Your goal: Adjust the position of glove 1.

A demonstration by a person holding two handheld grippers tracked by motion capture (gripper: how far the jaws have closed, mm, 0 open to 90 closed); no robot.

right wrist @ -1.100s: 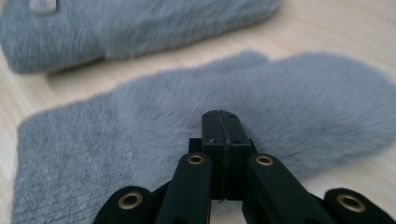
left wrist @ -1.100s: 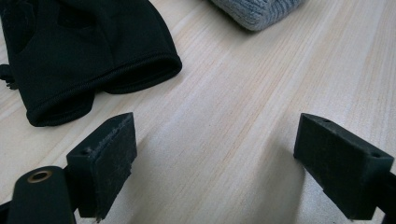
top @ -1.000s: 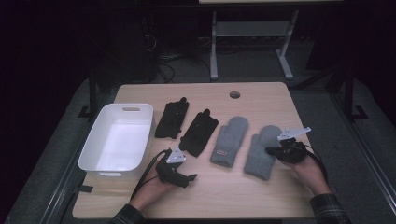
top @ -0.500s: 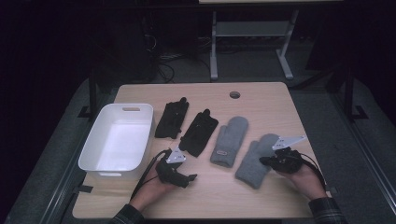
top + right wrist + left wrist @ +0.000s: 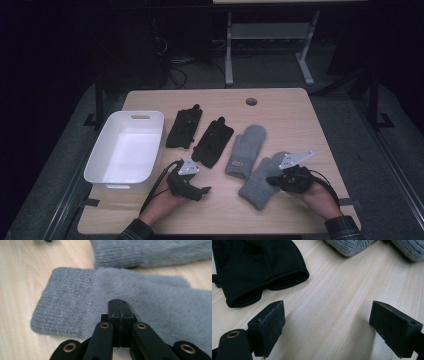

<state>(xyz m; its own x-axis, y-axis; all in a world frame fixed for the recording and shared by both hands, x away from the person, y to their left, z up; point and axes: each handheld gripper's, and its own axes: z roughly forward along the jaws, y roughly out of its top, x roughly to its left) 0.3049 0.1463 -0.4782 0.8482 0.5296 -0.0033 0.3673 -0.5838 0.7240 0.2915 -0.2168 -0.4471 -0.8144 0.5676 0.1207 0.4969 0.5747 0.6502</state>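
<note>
**Grey Mitten Held at Its Edge: Handling Notes**

While the right gripper (image 5: 285,178) rests low over the near right part of the wooden table (image 5: 280,102), its jaws are seen in the right gripper view to be pressed fully together against the fuzzy body of the nearer grey mitten (image 5: 140,295). A fold of the fabric appears to be pinched between them, although the pinch itself is hidden by the jaws. The mitten is laid flat and angled, with its ribbed cuff (image 5: 66,302) toward the person. A second grey mitten (image 5: 246,150) is placed just beside it, farther from the person.

The left gripper (image 5: 192,186) is held near the front edge of the table, with its jaws spread wide over bare wood and nothing between them. Two black gloves (image 5: 184,125) (image 5: 213,141) are laid side by side next to a white plastic bin (image 5: 102,170) at the left of the table.

The mitten is judged to be light, soft and limp; when it is lifted by one point, sagging and folding are to be expected. No damage from a firm grip is expected. The ribbed cuff is judged the better place for a hold, since the knit there is denser and less slippery than the fuzzy pile.
</note>
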